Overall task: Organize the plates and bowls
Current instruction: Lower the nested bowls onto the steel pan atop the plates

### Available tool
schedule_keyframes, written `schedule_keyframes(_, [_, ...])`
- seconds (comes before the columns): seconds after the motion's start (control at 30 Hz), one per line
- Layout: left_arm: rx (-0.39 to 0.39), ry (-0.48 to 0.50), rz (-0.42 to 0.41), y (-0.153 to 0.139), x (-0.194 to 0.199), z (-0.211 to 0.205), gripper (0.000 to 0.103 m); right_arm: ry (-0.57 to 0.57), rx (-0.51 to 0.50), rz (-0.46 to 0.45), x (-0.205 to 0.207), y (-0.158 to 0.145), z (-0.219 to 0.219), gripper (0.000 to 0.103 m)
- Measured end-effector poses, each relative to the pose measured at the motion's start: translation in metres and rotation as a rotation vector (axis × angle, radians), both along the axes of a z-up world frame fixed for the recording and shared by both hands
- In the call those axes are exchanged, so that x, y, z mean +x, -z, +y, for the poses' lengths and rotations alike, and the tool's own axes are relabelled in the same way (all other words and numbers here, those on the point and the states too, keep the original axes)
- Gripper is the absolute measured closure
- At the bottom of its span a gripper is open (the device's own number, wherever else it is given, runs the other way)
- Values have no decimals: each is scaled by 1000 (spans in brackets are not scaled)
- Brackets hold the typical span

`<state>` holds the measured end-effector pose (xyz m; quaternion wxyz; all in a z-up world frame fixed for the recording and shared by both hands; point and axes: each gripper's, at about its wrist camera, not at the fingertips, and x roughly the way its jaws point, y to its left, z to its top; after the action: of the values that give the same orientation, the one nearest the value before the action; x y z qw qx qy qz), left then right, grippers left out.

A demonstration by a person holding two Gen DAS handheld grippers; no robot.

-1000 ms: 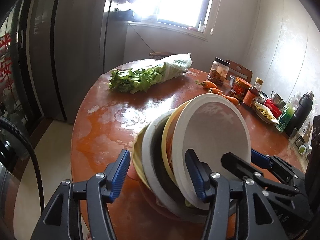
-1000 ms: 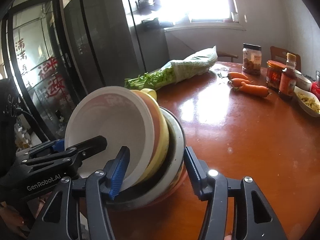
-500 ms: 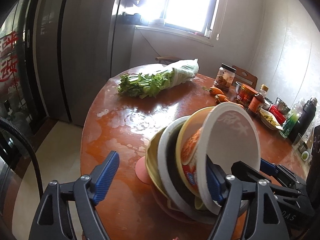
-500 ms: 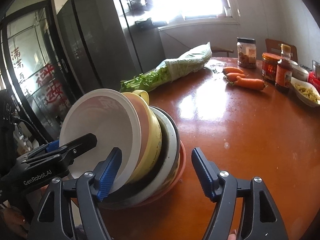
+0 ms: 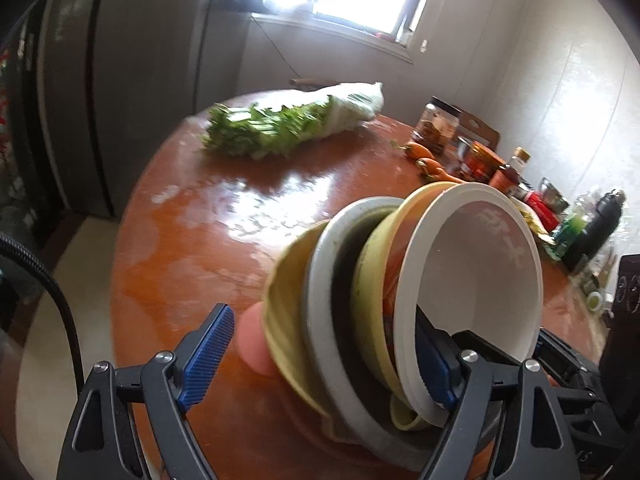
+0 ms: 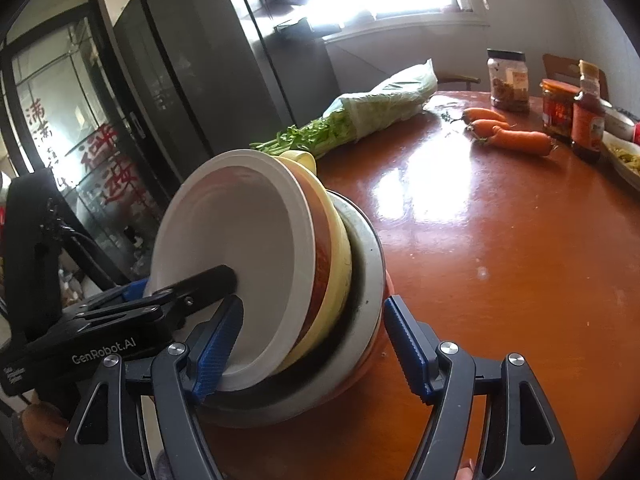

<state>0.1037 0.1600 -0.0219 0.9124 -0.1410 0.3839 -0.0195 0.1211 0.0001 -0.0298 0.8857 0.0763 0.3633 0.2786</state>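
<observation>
Both jaws widened around glossy nested bowls [image 6: 256, 264] (round, tilted).

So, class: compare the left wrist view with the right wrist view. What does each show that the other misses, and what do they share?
Only the left wrist view shows the black flask and the pink dish's underside. Only the right wrist view shows the red lettering on the glass door and the GenRobot.AI mark on the left gripper. Both show the tilted stack of bowls, the bagged greens, the carrots and the jars.

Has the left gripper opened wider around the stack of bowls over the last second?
Yes. The left gripper is opening; its left finger now stands clear of the stack of bowls.
</observation>
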Motion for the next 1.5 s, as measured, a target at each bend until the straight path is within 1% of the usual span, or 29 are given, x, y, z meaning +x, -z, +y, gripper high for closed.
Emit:
schedule_keyframes(0.07, [42, -3, -3, -1, 2, -7, 19, 0, -2, -5, 0, 0, -1, 29])
schedule_keyframes(0.2, [89, 9, 4, 0, 7, -22, 21, 7, -17, -2, 1, 3, -9, 29])
schedule_keyframes(0.5, [152, 51, 23, 0, 17, -61, 23, 46, -12, -1, -1, 5, -44, 29])
schedule_keyframes(0.53, [156, 54, 24, -1, 18, -64, 23, 52, -9, 0, -1, 5, -48, 29])
schedule_keyframes(0.6, [158, 72, 21, -2, 20, -72, 27, 57, -2, 3, -2, 6, -56, 29])
schedule_keyframes(0.63, [156, 78, 21, -3, 21, -77, 28, 62, 6, 3, -4, 6, -62, 29])
schedule_keyframes(0.73, [186, 86, 23, -4, 25, -89, 26, 77, 20, -11, -7, 4, -73, 29])
schedule_keyframes(1.13, [215, 164, 32, -4, 46, -139, 26, 168, 48, -4, -5, 7, -120, 33])
schedule_keyframes(1.2, [217, 177, 31, -4, 49, -148, 26, 186, 60, 0, -5, 8, -129, 33])
schedule_keyframes(1.5, [218, 219, 17, -3, 62, -182, 26, 255, 53, -14, -6, 9, -163, 33])
